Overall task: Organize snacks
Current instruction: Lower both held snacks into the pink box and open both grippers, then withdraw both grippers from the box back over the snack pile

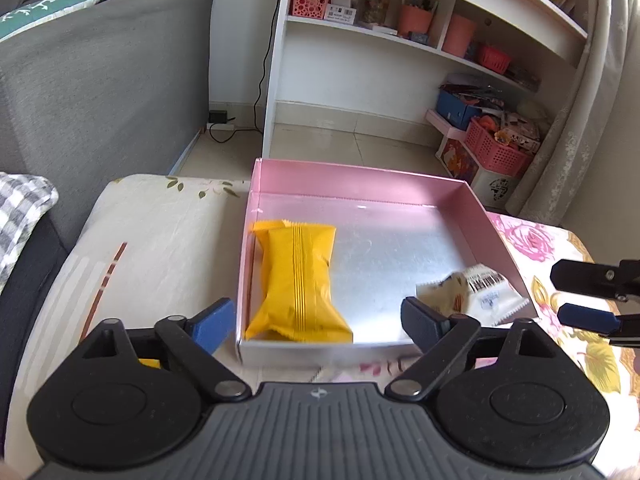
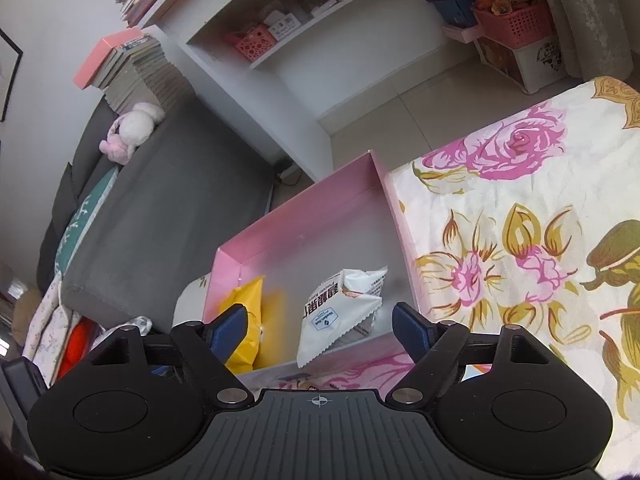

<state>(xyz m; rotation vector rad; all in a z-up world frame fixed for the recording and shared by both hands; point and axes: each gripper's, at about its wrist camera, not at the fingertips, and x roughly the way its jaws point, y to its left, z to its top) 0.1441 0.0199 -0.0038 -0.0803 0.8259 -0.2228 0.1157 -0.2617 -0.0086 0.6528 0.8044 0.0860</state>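
1. Nearest the left wrist lens, the left tongs (image 1: 318,318) stand spread wide with nothing between the blue pads, poised over the near wall of the pink box (image 1: 360,178).
2. Inside that box, a yellow snack packet (image 1: 298,280) lies flat against the left wall; its long axis runs from the near wall toward the far one, crimped ends pointing fore and aft.
3. A white snack packet (image 2: 340,312) sits in the near right corner, tilted, one serrated end propped on the near wall and poking over the rim.
4. The right tongs (image 2: 320,330) are likewise wide open and empty, hovering just short of the white packet, a pad to either side of it.
5. The box rests on a surface covered with a floral cloth (image 2: 520,240); whether a bed or a counter lies beneath, I cannot tell.
6. Both packets look light, puffy and slick, and their contents likely crush easily. My judgement: pinch the flat crimped seam at an end, or gently across the narrow middle.
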